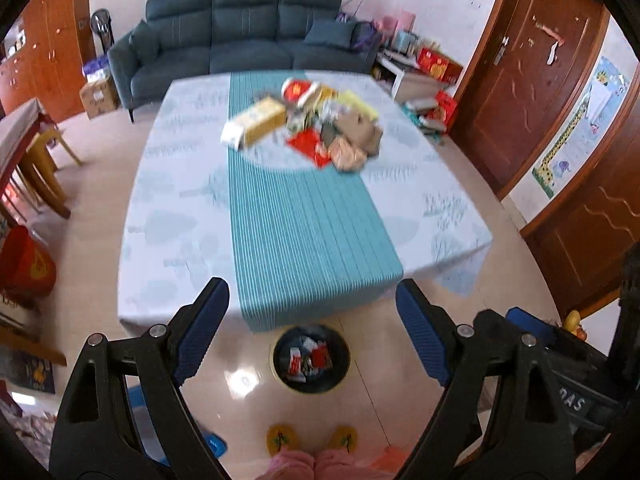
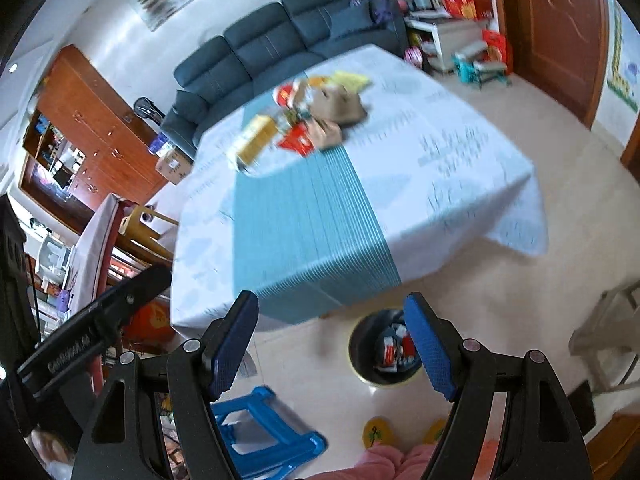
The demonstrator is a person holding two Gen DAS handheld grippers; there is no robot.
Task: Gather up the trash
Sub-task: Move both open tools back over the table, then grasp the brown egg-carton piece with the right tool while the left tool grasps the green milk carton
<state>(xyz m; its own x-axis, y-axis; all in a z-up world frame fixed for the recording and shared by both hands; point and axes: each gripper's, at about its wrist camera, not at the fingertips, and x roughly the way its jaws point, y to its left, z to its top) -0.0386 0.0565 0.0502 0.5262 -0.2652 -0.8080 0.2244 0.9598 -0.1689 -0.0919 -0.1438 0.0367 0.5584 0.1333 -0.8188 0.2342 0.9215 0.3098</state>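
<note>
Both grippers' fingers (image 1: 204, 328) (image 2: 430, 348) gape empty, high above the trash pile (image 1: 312, 124) on the table (image 1: 180, 200).

Teal striped runner (image 1: 308, 216) on pale blue-printed tablecloth (image 1: 176, 184)

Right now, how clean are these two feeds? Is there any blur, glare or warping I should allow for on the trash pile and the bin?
Left wrist view: trash pile smeared by motion blur, bin fairly sharp, a glare spot on the floor beside it, table edges bowed by the fisheye. Right wrist view: pile blurred, bin partly hidden behind a finger of the right hand-held gripper.
</note>
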